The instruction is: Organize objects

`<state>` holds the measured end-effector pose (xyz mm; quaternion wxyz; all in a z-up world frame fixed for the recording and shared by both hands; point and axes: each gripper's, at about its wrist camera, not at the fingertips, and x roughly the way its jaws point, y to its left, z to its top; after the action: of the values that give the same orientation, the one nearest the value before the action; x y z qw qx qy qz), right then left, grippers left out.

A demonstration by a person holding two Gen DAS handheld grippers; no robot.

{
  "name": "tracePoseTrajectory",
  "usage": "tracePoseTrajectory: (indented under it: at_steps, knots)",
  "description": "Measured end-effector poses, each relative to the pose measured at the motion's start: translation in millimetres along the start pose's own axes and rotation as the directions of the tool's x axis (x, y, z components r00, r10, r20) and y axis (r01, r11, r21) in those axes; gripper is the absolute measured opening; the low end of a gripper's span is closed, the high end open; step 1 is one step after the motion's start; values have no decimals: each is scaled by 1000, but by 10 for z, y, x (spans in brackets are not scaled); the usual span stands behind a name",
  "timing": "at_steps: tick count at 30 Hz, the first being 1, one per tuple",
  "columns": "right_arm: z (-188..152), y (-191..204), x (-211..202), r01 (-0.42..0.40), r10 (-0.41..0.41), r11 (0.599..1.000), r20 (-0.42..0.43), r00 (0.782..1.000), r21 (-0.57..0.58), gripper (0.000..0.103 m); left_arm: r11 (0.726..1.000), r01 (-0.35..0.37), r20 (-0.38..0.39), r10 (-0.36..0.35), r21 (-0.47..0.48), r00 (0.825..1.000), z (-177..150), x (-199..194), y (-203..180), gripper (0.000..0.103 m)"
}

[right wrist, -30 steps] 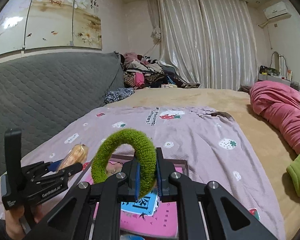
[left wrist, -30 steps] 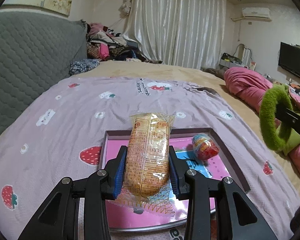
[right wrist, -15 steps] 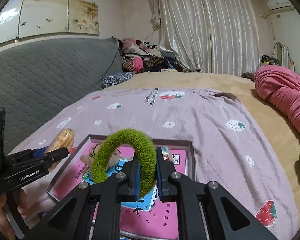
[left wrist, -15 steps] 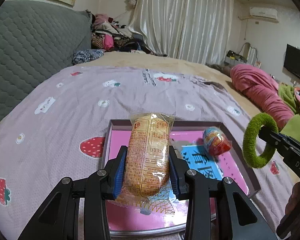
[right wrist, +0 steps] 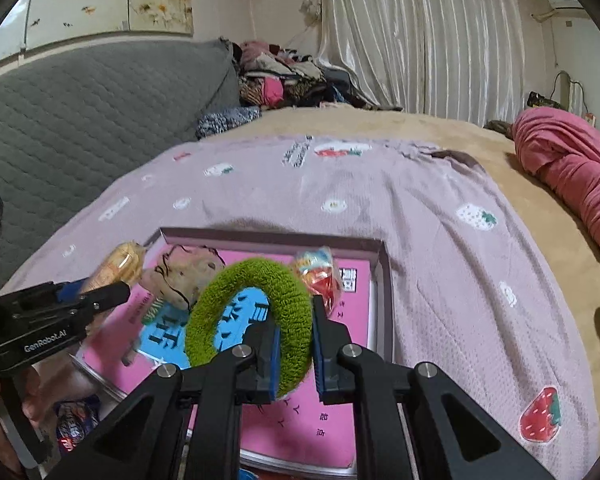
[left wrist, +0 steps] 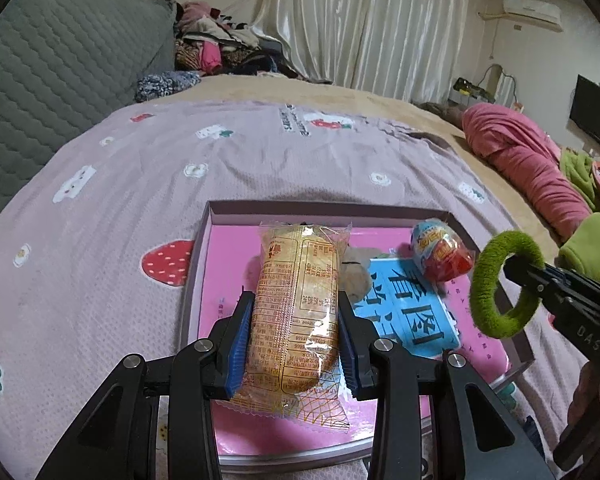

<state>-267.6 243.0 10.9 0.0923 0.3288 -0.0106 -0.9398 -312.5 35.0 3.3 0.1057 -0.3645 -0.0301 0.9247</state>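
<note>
While my left gripper (left wrist: 294, 344) clamps the wrapped bread (left wrist: 296, 312) and my right gripper (right wrist: 296, 354) pinches the green scrunchie (right wrist: 252, 320), both over the pink tray (left wrist: 228, 248), lower each flat before letting go.

Snack pack (left wrist: 294, 312), green scrunchie (right wrist: 252, 320) held over tray (left wrist: 236, 216).

We note a glossy clear plastic wrapper (left wrist: 296, 312), a fuzzy green cloth ring (right wrist: 256, 320), a glossy pink tray (left wrist: 228, 256), and a matt textured cloth blanket (left wrist: 148, 184).
</note>
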Motion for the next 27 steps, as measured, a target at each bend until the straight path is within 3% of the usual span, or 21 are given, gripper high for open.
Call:
tracePoseTrajectory:
  at_steps: [17, 27]
  knots:
    - [-178, -96, 381, 76, -79, 997, -166, 983, -22, 14, 1000, -1, -149, 4, 21, 989, -136, 263, -37, 39]
    - [-235, -102, 506, 110, -117, 993, -202, 972, -46, 14, 1000, -7, -173, 10, 19, 985, -163, 352, -53, 39]
